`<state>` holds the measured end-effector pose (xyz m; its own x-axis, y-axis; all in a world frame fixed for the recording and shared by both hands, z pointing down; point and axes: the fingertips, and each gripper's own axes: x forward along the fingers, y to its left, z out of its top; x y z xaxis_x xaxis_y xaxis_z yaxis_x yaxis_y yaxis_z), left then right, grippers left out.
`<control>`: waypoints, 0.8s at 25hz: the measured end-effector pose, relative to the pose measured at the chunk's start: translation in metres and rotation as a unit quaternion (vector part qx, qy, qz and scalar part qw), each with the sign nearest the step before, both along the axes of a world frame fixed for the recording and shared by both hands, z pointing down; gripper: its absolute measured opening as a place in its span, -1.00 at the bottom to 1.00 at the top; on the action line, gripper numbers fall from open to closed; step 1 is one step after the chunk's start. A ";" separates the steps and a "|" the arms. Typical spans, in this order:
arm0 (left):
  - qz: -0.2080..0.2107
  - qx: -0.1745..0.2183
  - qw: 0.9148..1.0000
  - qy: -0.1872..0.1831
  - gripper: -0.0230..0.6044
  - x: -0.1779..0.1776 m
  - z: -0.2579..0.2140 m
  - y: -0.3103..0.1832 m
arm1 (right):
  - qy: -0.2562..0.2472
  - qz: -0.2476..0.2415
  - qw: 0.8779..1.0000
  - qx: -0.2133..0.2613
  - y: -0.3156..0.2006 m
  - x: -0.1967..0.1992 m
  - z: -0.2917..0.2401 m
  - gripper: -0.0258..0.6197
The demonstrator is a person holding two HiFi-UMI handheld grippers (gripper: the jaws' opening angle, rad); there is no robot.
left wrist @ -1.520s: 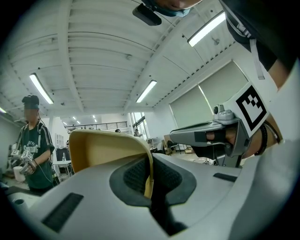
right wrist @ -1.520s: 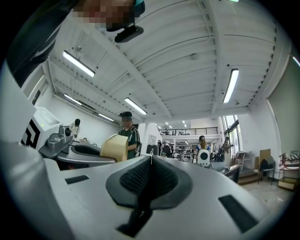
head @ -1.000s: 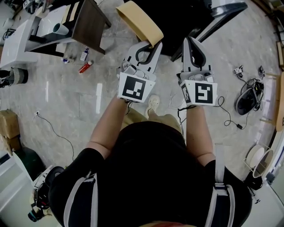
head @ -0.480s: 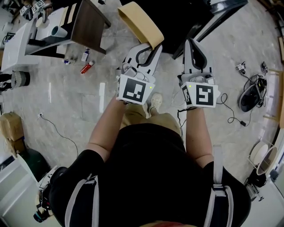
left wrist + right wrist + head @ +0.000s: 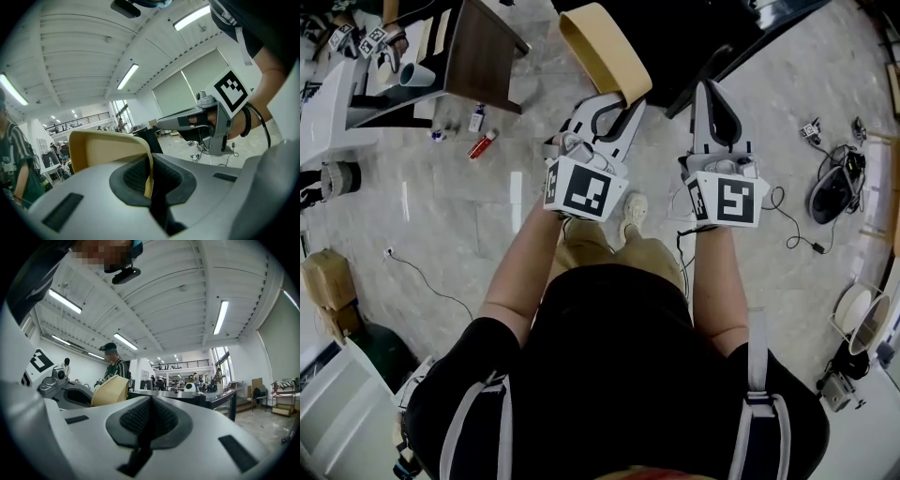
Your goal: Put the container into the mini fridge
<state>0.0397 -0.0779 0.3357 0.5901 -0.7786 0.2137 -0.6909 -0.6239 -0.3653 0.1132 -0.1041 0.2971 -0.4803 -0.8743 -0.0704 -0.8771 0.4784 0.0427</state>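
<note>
A tan, shallow container is held up in front of me, pinched by its rim in my left gripper. In the left gripper view the container's thin wall sits between the shut jaws. My right gripper is held beside it on the right, jaws shut with nothing between them. In the right gripper view the container shows to the left of the right gripper. The mini fridge is not in sight.
A black table edge lies just ahead of both grippers. A brown-topped table stands at the upper left, with small bottles on the floor below it. Cables and gear lie on the floor to the right.
Both grippers and the container have kept their pose relative to me. The floor and tables have shifted slightly in the head view as I moved.
</note>
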 end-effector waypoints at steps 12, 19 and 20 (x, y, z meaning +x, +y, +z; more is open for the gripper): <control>0.131 -0.057 0.984 -0.103 -0.85 -0.060 0.057 -0.053 | 0.025 0.080 0.996 -0.020 -0.054 -0.061 0.028 -0.81; 0.195 -0.090 0.964 -0.154 -0.85 -0.089 0.101 -0.077 | 0.033 0.110 0.993 -0.032 -0.077 -0.091 0.054 -0.81; 0.202 -0.093 0.961 -0.162 -0.85 -0.090 0.108 -0.080 | 0.033 0.112 0.993 -0.033 -0.079 -0.092 0.058 -0.81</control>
